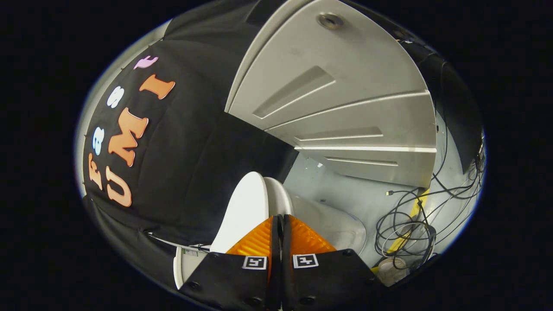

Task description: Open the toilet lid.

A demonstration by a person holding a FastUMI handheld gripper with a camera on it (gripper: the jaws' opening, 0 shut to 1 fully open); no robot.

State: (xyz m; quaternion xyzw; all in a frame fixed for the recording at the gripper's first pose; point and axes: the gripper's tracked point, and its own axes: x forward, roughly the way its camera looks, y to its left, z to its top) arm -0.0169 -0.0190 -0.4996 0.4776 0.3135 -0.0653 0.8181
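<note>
- Two fingers of the gripper are pressed right together, basically no gap showing between them, and nothing caught in there as far as I can see.
- Each finger has a small square marker tag stuck on its mount.
- Toilet lid is just ahead of the fingertips and a bit off to their left side. It's white and standing up on edge, so it looks raised. The fingertips sit right at its edge, but I honestly can't tell if they're touching it.
- Second white curved piece sits just behind the lid; might be the seat, can't say for sure.
- Toilet bowl spreads out to the right of the fingers, pale and smooth.
- Black cloth wall hangs behind and to the left of the lid.
- Big grey panel with raised ribs stands beyond the toilet, with a round fitting near its far end.
- Messy tangle of black cables lies on the floor to the right of the bowl, with a yellow strip running under it.
</note>
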